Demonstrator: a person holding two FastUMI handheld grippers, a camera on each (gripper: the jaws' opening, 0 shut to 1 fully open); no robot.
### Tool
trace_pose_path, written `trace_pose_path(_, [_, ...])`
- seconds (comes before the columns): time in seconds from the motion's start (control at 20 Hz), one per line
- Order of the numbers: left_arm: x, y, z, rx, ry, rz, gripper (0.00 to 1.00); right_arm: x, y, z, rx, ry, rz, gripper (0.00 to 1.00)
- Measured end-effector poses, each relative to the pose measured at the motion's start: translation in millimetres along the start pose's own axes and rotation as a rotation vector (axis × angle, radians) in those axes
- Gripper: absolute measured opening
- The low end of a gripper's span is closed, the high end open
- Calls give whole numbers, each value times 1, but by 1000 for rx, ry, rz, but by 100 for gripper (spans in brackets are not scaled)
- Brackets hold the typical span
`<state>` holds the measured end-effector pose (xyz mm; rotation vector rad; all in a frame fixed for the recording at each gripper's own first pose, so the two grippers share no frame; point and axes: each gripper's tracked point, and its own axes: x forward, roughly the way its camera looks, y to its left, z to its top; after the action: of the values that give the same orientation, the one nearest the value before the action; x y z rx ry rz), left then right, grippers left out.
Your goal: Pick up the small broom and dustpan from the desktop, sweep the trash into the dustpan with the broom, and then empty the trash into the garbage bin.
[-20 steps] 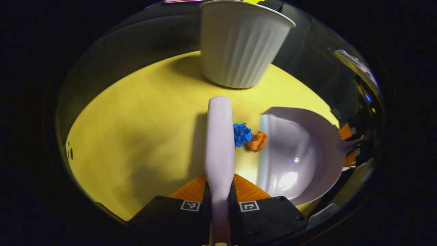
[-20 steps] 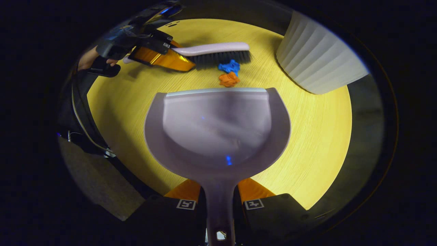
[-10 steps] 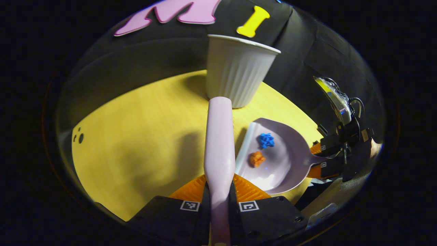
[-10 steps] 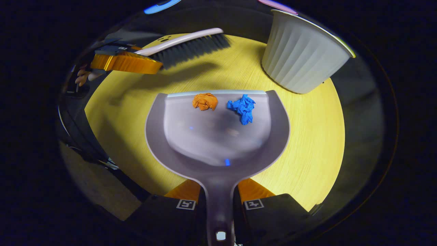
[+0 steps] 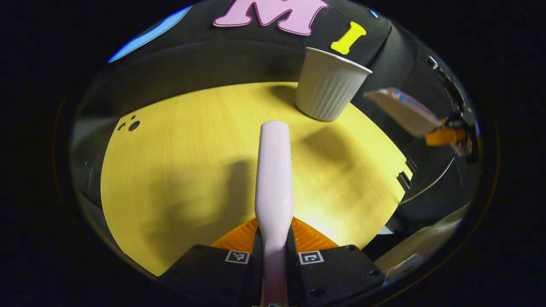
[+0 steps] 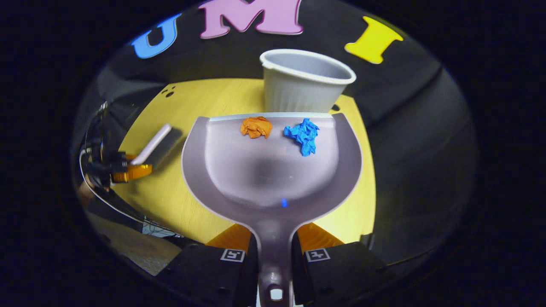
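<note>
1. Right gripper view: the dustpan [image 6: 273,170] carries both pieces of trash, an orange wad [image 6: 256,127] and a blue wad [image 6: 303,135], lying near its front lip. Sweeping therefore appears complete; emptying into the garbage bin [image 6: 305,83] is judged to be the step left.
2. Right gripper [image 6: 275,256]: jaws pinching the dustpan's handle from both sides. The pan is held roughly level and raised off the table [image 6: 204,102], its lip pointing at the bin, which stands upright just beyond it with its mouth open.
3. Left gripper view: the left gripper [image 5: 274,253] has its jaws pinching the handle of the small broom [image 5: 275,170], whose back extends forward over the bare table [image 5: 179,149]. The broom lies well to the left of the bin [image 5: 328,85].
4. Left gripper view: the dustpan [image 5: 403,111] shows edge-on, in the air to the right of the bin and about level with its rim, not yet tipped.
5. Judgement: the pan must move over the bin's mouth and tilt forward; the light wads near the lip may slide off early.
</note>
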<state>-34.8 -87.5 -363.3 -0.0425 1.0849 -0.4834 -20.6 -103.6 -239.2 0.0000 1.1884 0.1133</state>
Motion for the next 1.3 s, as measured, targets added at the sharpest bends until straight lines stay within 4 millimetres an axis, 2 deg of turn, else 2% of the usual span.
trace_pose_path(0.05, [-2,4,-10,-4,7,0,27,-13,-7,17,14,-15,-5,36])
trace_pose_path(0.1, [-4,8,-19,-10,11,0,27,-18,-17,25,25,-27,-13,36])
trace_pose_path(0.25, [-10,10,-30,-28,3,0,27,-37,-43,56,34,-64,-54,36])
trace_pose_path(0.35, [-12,11,-34,-43,-6,-4,27,-40,-63,81,24,-60,-94,36])
trace_pose_path(0.45, [-11,14,-36,-52,-14,-6,27,-27,-107,118,-38,-40,-189,37])
trace_pose_path(0.5, [-12,16,-36,-54,-17,-4,27,-24,-116,128,-57,-25,-215,36])
trace_pose_path(0.65, [-12,21,-41,-71,-21,-3,27,-6,-126,149,-87,24,-234,36])
trace_pose_path(0.8, [-15,31,-49,-81,-18,3,27,8,-141,166,-194,109,-307,36])
trace_pose_path(1.0, [-16,40,-51,-100,-19,8,27,-11,-147,177,-367,269,-377,36])
trace_pose_path(1.05, [-16,41,-51,-106,-21,9,27,-16,-148,178,-399,301,-382,41])
trace_pose_path(1.1, [-16,41,-52,-112,-24,10,27,-19,-147,179,-416,328,-377,36])
trace_pose_path(1.2, [-17,42,-52,-124,-29,10,27,-16,-146,184,-415,346,-363,34])
trace_pose_path(1.3, [-17,44,-53,-133,-30,14,26,-17,-146,184,-413,355,-365,36])
